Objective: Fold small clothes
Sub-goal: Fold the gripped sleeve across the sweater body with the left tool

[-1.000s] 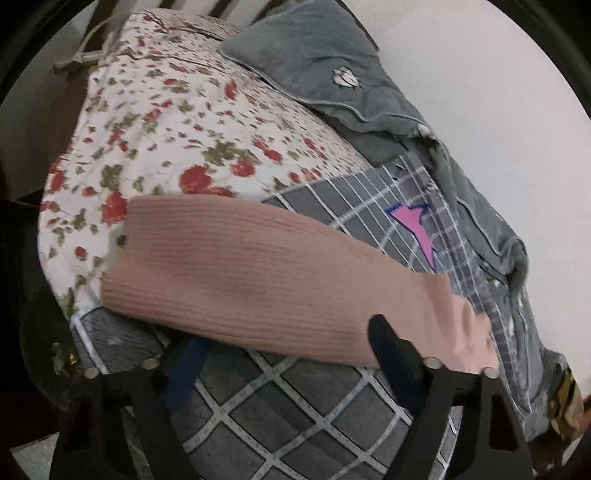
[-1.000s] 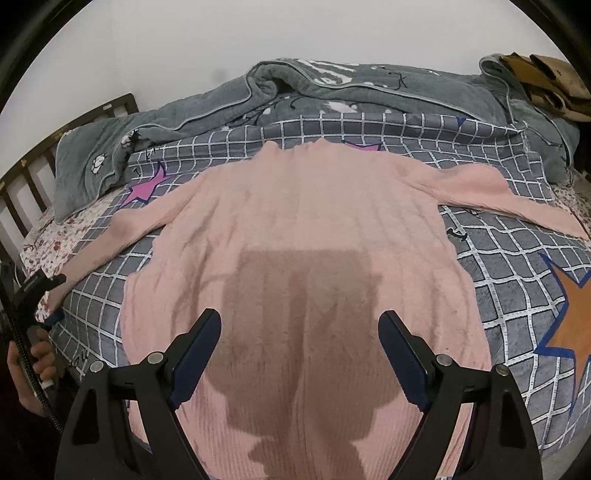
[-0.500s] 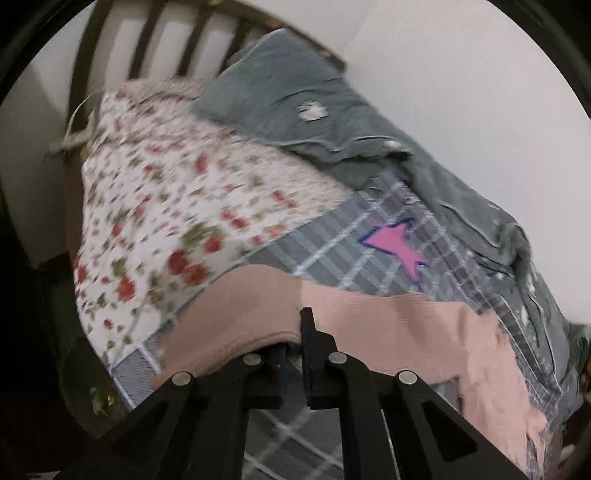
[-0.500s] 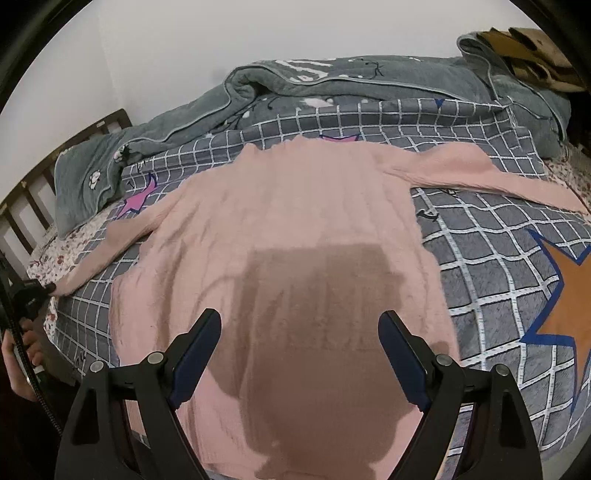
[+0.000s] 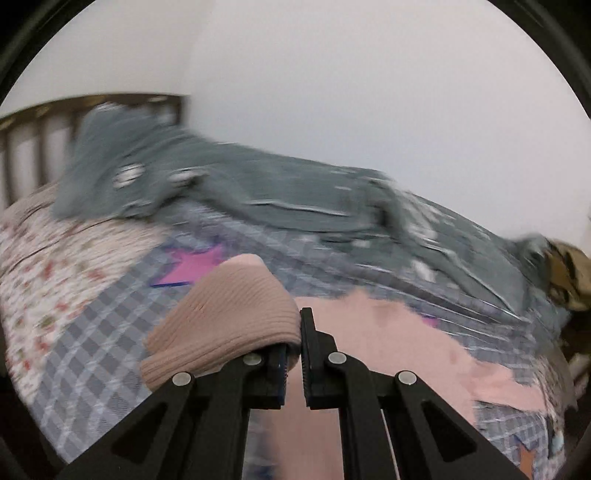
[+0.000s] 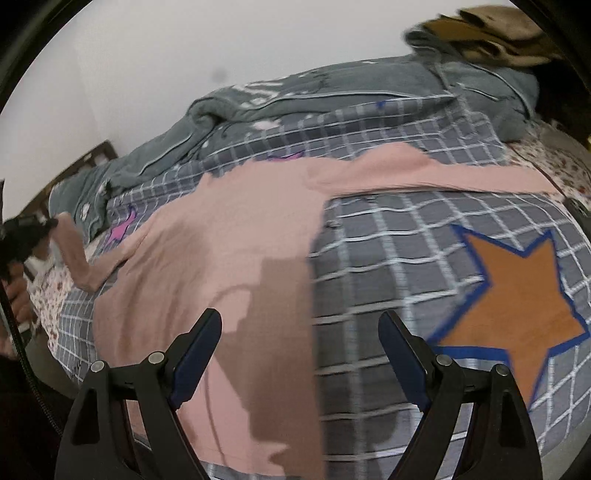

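Observation:
A pink knit sweater [image 6: 229,254] lies spread flat on the grey checked bedspread [image 6: 388,258], its right sleeve [image 6: 443,177] stretched out to the right. My left gripper [image 5: 293,354] is shut on the cuff of the left sleeve [image 5: 229,314] and holds it lifted off the bed; it shows at the far left of the right wrist view [image 6: 33,229]. My right gripper [image 6: 301,343] is open and empty, hovering over the sweater's lower right edge.
A rumpled grey-green quilt [image 6: 332,99] lies along the wall side of the bed. A floral sheet [image 5: 55,266] covers the head end by the wooden headboard [image 5: 33,125]. Brown clothing [image 6: 491,29] sits at the far right corner.
My left gripper closed on the sleeve cuff, lifted it and swung right toward the sweater's body. My right gripper stayed open and shifted right, toward the sweater's right edge.

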Demonstrator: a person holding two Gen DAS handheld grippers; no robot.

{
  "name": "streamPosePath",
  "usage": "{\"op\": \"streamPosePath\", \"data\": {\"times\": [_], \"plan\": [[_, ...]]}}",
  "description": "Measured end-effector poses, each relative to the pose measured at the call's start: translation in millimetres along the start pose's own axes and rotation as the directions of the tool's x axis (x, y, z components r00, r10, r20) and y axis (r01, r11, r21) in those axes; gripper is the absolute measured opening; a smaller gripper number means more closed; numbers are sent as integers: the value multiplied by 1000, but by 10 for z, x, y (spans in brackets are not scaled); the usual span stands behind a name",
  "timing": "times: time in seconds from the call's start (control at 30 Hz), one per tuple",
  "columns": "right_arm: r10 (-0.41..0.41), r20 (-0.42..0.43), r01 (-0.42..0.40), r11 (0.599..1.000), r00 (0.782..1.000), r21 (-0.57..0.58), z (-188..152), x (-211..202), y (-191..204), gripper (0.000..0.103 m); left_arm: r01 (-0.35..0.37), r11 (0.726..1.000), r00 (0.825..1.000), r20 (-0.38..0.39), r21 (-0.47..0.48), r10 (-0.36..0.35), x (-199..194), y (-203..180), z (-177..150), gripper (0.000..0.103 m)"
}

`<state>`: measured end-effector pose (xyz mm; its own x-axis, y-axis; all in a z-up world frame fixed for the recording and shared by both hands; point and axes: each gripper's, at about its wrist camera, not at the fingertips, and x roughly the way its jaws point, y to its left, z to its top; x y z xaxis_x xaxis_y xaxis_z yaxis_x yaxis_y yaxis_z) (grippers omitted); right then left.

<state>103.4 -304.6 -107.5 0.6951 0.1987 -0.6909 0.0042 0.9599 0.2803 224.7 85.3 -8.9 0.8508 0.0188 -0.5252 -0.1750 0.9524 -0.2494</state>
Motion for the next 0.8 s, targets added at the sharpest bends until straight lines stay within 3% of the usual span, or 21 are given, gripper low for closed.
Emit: {"op": "streamPosePath", "data": {"times": [0.1,0.23,0.4,0.57,0.63,0.7,0.73,0.8], "plan": [[17,-31,-17,1000,999,0,-11,-34,-212,86,87,995,996,-29,59,-85,197,-623,-47,7],[-36,-32,35,999,999,-19,-77,-120,-419,86,149,974,987,-83,172,-137,529,-1400,-317,7],[-22,-69,24,999,997,24,-209,-158,-698,86,206,955,964,-211,212,-161,999,-2052,-832,7],[-42,-96,44,999,994,17,-312,-121,-787,86,228,939,949,-273,257,-156,1242,-2341,-1186,8],[-19,-106,22,999,994,25,-335,-99,-778,86,243,927,942,-298,284,-156,1247,-2390,-1222,17],[-6,-110,8,1000,994,17,-356,-85,-732,86,248,921,934,-327,301,-145,1231,-2382,-1217,33],[-2,-109,2,1000,994,8,-368,-79,-692,86,241,921,937,-321,305,-139,1203,-2358,-1200,39],[13,-106,-14,1000,994,-8,-376,-67,-606,86,212,929,950,-289,304,-122,1128,-2223,-1125,40]]}}
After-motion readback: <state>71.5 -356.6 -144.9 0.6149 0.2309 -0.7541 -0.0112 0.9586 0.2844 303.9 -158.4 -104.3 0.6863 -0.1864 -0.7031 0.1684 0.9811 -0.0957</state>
